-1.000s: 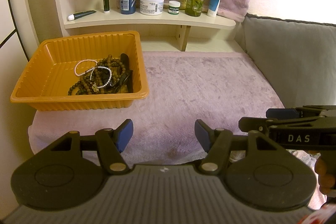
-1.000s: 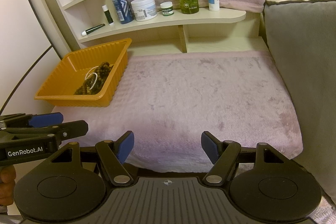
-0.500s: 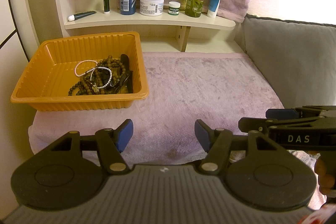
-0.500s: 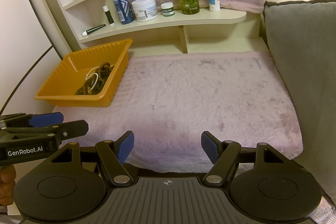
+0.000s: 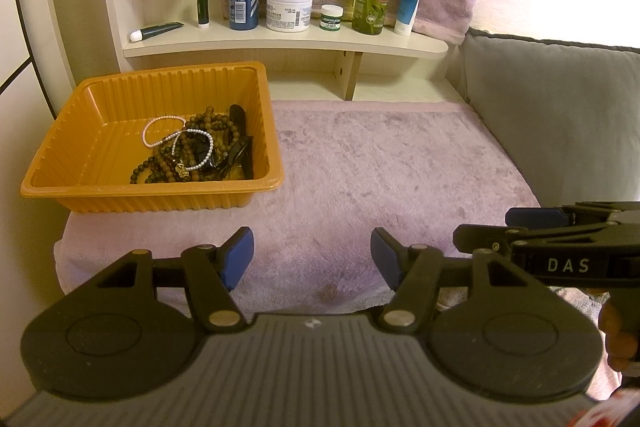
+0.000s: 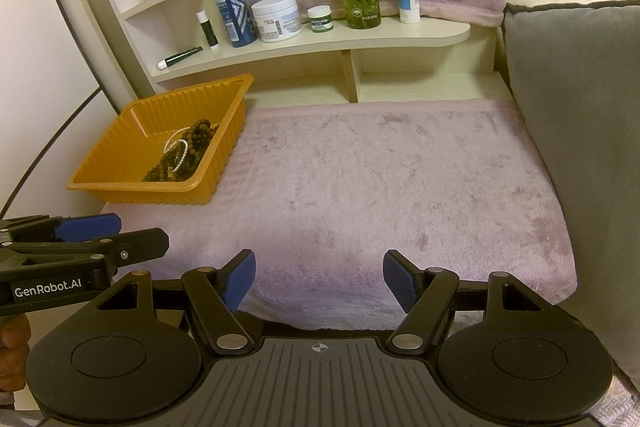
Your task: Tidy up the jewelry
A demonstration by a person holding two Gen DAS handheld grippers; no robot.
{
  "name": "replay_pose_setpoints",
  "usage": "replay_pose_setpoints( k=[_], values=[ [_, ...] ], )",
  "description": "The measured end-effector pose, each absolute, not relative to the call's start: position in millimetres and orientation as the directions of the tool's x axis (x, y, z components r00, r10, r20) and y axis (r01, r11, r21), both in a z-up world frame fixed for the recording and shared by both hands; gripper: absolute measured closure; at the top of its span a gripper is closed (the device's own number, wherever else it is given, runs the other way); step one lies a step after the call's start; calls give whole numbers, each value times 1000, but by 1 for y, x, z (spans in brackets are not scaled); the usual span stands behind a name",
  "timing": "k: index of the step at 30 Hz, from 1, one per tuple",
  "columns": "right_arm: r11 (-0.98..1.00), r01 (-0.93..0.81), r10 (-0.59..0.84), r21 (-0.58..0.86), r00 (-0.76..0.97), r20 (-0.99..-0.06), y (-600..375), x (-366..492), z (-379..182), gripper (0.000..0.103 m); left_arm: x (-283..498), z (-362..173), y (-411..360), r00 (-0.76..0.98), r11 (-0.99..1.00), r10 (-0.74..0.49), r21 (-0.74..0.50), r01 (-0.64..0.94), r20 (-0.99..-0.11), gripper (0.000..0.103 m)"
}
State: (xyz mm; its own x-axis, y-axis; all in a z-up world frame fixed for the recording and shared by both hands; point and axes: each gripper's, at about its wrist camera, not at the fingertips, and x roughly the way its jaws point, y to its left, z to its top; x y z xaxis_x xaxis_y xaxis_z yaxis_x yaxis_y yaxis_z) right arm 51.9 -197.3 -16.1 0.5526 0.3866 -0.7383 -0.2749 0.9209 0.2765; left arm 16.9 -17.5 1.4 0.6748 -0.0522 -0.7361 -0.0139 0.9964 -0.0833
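Pink plush cloth [image 6: 380, 187] covers the table, with a shelf [image 6: 320, 39] of bottles and jars at twelve o'clock and a grey cushion [image 6: 580, 107] at three. Up at ten o'clock sits the orange tray [image 5: 100, 147], and all the jewelry in sight lies in it: a heap of brown bead strands [image 5: 208, 131], a pink bead bracelet [image 5: 160, 131], a white pearl bracelet [image 5: 196, 151], and something dark and glossy underneath that I cannot make out.

Both grippers hang low at the near edge of the cloth, side by side. Left gripper [image 5: 312, 257]: fingers spread wide, nothing between them. Right gripper [image 6: 316, 279]: the same, spread and empty.

This scene fits two readings: pieces gathered into the tray and the job about finished, or a tangled pile waiting to be sorted out onto the cloth. The pictures do not settle it.

If a piece is to be lifted, my judgement is that the pearl loop lying on top is the cleanest pick. Come in from above, pinch one strand only, and lift slowly, because the loops overlap and could drag the heap along. The light tray may slide on the plush, so the other gripper could steady its rim.
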Motion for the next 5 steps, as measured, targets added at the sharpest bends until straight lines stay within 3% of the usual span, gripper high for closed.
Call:
replay_pose_setpoints(
  k=[5],
  values=[
    [920,-276,388,277,553,-738,-198,52,-16,32,17,2,-17,674,997,-49,-81,-16,-737,41]
  ],
)
